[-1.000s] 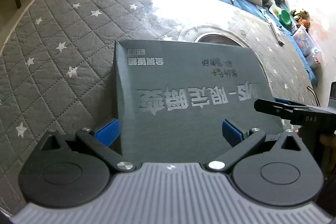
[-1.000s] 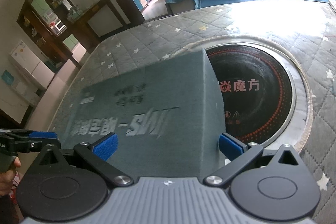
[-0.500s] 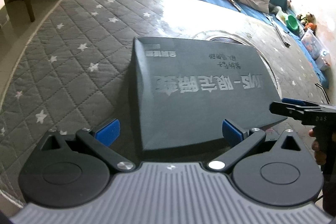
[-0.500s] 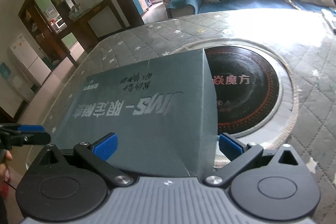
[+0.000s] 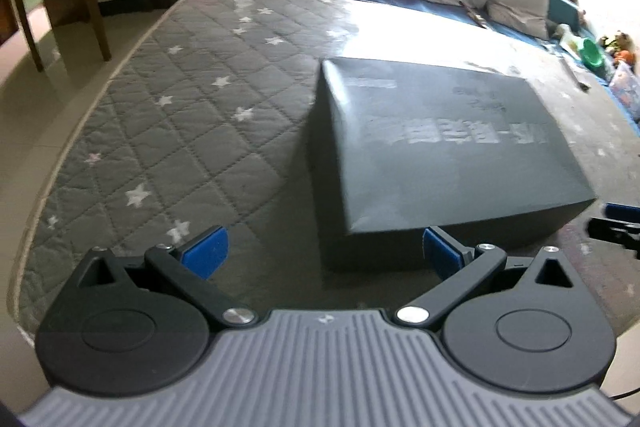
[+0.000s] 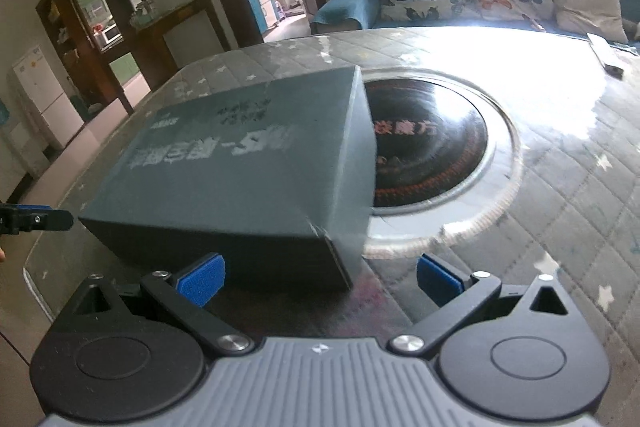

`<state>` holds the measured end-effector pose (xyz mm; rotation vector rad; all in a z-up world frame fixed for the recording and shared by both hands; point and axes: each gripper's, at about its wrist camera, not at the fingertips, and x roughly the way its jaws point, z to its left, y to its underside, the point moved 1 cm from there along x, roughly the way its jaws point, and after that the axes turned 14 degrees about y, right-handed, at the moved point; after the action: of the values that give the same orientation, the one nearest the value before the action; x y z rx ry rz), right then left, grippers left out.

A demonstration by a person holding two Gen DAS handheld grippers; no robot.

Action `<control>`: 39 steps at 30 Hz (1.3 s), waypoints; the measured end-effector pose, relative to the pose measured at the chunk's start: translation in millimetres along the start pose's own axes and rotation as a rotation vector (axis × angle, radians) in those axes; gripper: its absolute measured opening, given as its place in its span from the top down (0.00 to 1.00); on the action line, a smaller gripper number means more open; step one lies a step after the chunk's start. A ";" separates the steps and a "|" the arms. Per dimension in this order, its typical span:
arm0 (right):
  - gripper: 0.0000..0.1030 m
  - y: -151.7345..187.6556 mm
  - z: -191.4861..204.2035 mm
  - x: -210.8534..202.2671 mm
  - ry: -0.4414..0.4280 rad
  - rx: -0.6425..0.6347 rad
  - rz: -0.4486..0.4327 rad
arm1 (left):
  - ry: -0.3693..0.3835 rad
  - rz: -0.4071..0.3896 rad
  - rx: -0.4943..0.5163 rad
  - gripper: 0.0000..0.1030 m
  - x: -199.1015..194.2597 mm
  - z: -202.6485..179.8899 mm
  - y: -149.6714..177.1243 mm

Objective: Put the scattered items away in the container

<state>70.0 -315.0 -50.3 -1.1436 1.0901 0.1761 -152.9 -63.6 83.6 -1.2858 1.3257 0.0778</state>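
Closed dark grey cardboard box [image 5: 448,147] sits on my quilted star-pattern table cover [image 5: 180,131]. Left gripper [image 5: 322,247] and right gripper [image 6: 318,279] both spread, empty. No loose items visible: either all packed, or lid needs opening.

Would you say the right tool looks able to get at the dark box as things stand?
Probably yes: the right tool is open, nothing lies between it and the box, whose near corner sits just ahead.
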 end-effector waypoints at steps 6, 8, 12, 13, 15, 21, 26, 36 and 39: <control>0.00 9.2 -25.1 -0.9 0.059 0.050 -0.020 | -0.092 -0.019 -0.046 0.00 4.8 28.9 9.2; 0.00 9.3 -33.8 3.8 0.098 0.064 -0.036 | -0.132 -0.028 -0.071 0.00 8.0 41.3 10.8; 0.00 9.4 -51.4 13.0 0.177 0.092 -0.068 | -0.213 -0.063 -0.123 0.00 14.9 67.1 10.5; 0.00 9.4 -55.8 15.3 0.197 0.099 -0.076 | -0.239 -0.077 -0.130 0.00 16.7 73.0 9.6; 0.00 9.5 -64.6 19.9 0.236 0.113 -0.092 | -0.275 -0.090 -0.139 0.00 21.3 83.1 7.3; 0.00 9.8 -90.9 33.5 0.354 0.154 -0.141 | -0.315 -0.147 -0.186 0.00 32.7 109.7 -2.0; 0.00 4.1 -110.2 42.9 0.423 0.184 -0.186 | -0.384 -0.210 -0.190 0.00 43.1 124.9 -7.4; 0.00 -9.0 -141.0 62.8 0.521 0.226 -0.236 | -0.476 -0.257 -0.166 0.00 64.2 130.2 -16.9; 0.00 -12.6 -147.1 67.0 0.548 0.231 -0.241 | -0.478 -0.257 -0.178 0.00 73.5 132.6 -17.2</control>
<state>22.9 -464.3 -92.7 -1.1286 1.3934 -0.4676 -29.5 -20.1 4.9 -1.4663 0.7531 0.3097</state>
